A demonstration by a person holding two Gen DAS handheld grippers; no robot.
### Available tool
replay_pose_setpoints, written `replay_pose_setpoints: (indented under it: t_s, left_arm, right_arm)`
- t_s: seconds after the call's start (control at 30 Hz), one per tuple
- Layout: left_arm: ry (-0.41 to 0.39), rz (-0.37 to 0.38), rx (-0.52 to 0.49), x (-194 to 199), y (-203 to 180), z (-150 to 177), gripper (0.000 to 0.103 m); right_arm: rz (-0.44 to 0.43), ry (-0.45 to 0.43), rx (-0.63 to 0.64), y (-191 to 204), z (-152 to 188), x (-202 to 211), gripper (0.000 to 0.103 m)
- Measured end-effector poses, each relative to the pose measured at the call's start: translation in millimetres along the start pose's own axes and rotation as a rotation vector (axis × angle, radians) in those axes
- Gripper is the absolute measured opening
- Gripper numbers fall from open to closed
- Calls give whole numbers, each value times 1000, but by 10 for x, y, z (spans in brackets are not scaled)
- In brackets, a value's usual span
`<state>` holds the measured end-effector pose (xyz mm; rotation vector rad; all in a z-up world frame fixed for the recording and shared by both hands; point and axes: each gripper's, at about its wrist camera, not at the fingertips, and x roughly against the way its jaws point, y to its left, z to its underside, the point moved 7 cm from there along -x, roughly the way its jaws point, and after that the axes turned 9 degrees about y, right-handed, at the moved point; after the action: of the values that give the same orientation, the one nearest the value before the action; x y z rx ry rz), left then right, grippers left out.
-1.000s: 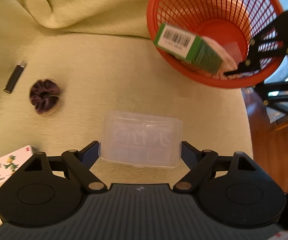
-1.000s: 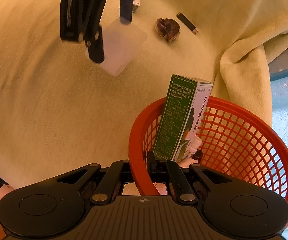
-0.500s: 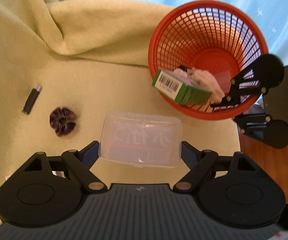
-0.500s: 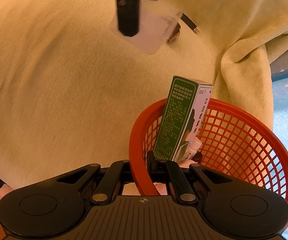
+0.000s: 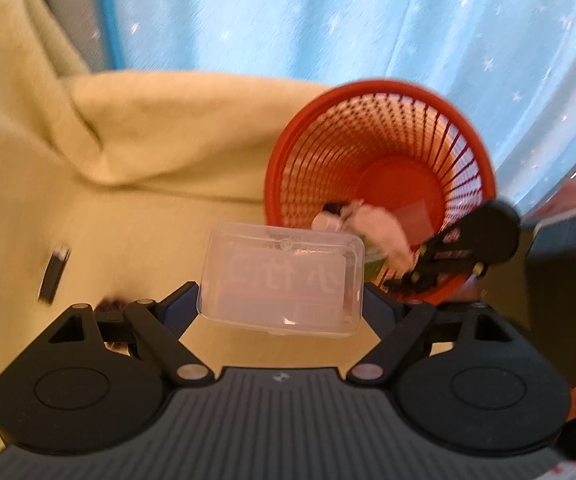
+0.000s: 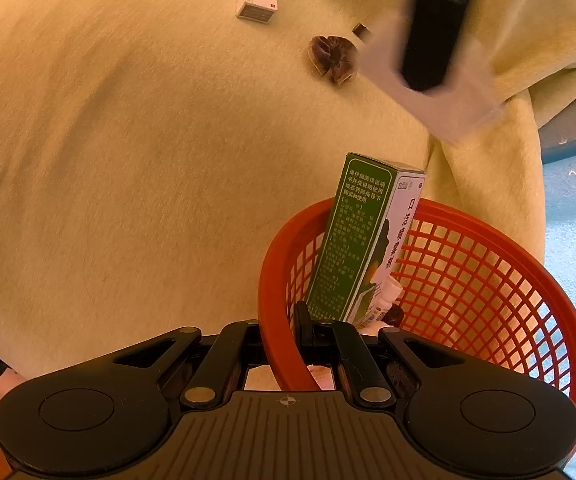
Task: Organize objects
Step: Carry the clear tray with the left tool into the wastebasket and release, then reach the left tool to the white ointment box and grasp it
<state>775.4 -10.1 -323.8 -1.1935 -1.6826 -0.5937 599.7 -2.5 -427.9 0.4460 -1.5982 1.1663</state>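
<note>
Evidently light, rigid, slippery: clear plastic case clamped by left tongs across short ends; right tongs pinched on red basket rim.

In the right wrist view, the clear plastic box and the left gripper are smeared by motion blur, the gripper cut off by the top edge. The green carton is mostly hidden behind the box in the left wrist view.

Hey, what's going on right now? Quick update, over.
Left gripper shut on clear plastic box, held near round red mesh basket. Right gripper clamped on basket rim. Tall green carton leans inside, may crowd drop.
</note>
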Motion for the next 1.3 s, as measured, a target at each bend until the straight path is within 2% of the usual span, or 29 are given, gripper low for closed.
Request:
replay_pose_setpoints:
  t_s: [0.33,0.43,0.53,0.63,0.87,1.3]
  left_arm:
    - [-62,95,-88,-116,-294,-625,83]
    - [-81,161,-54,-171,-346,-784,83]
    - [-125,165,-35,-143,-375,-859,87]
    - [-128,161,-18,-130,-354,-828,87]
    - [-95,79,35,-100,-130,-538,87]
    - [-43,-216,293,182,712,486,87]
  right_arm:
    - [3,-10,-9,-14,7,0,1]
    - [5,-14,-13,-14,15,3,1]
    - [4,-17,-17,-6,29,4,1]
    - [0,-18,-18,-9,32,8,1]
    - [0,-20,-19,-13,33,29,1]
    - [2,-11,-12,-20,24,30,1]
